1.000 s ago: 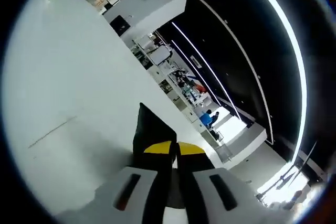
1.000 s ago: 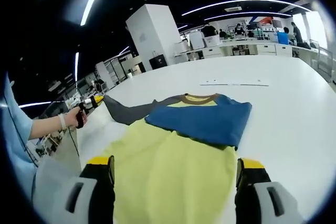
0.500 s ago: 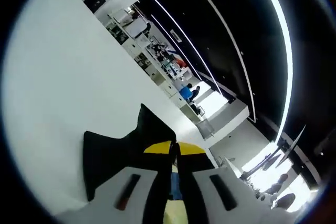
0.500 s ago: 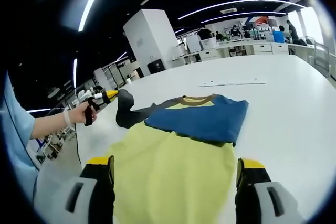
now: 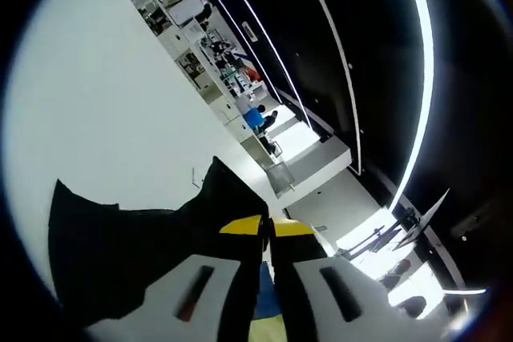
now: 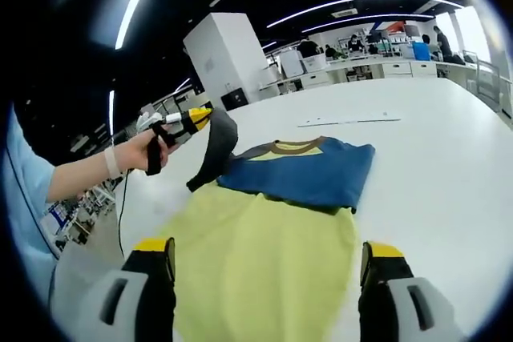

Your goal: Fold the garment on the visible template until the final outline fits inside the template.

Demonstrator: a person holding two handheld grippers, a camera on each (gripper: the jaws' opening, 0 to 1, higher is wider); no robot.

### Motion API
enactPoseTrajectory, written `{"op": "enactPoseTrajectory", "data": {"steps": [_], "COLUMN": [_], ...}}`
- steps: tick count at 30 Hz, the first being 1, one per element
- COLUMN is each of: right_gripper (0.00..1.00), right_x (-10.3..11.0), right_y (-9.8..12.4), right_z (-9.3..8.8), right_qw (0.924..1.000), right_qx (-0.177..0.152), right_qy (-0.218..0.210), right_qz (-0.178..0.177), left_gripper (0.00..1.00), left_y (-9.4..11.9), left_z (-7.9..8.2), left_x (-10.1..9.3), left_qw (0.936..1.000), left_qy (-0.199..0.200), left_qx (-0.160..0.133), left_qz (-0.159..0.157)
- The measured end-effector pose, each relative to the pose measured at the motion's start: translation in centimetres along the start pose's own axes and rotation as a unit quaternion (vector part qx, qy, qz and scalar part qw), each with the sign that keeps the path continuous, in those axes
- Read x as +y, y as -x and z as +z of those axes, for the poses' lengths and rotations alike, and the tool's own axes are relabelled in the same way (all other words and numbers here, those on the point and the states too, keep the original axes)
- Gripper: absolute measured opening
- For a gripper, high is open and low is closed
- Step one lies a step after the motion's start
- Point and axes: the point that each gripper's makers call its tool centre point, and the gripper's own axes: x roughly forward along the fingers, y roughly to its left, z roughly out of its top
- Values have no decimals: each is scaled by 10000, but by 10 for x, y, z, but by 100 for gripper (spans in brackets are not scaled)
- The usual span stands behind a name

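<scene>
Garment [image 6: 272,230] was pale yellow with a blue folded panel [image 6: 309,178], brown collar [image 6: 290,148] and dark grey sleeve [image 6: 215,146], on a white table [image 6: 433,174]; both grippers' fingertips [image 6: 154,246] were yellow over black.

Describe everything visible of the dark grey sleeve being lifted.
The dark grey sleeve is soft, limp cloth, pinched near its end by the shut left gripper. It is raised off the white table, arching up and drooping back to where it joins the yellow and blue shirt. In the left gripper view it spreads dark around the jaws.
</scene>
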Motion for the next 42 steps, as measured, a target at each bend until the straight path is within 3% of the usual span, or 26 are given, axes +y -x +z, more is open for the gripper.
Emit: {"op": "enactPoseTrajectory", "data": {"steps": [8, 14, 22, 27, 37, 42], "right_gripper": [97, 96, 95, 95, 95, 95], "right_x": [-6, -14, -23, -25, -22, -21], "right_y": [7, 13, 24, 29, 34, 32], "right_z": [-5, -13, -21, -23, -25, -25], "right_qw": [9999, 9995, 9988, 9984, 9978, 9980], "right_qx": [7, 30, 77, 51, -46, -34], "right_qy": [-89, -213, -323, -398, -510, -484], "right_qz": [-108, -220, -357, -405, -416, -402], "left_gripper": [0, 0, 0, 0, 0, 0], "left_y": [-54, -84, -97, -101, -108, -103], "left_z": [-36, -91, -146, -178, -204, -217], "left_x": [-41, -54, -53, -38, -27, -21], "left_qw": [9981, 9933, 9873, 9831, 9791, 9752], "left_qy": [126, 131, 98, 75, 248, 6], "left_qx": [311, 919, 1439, 1755, 1992, 2201], "left_qz": [-507, -691, -662, -507, -312, -247]}}
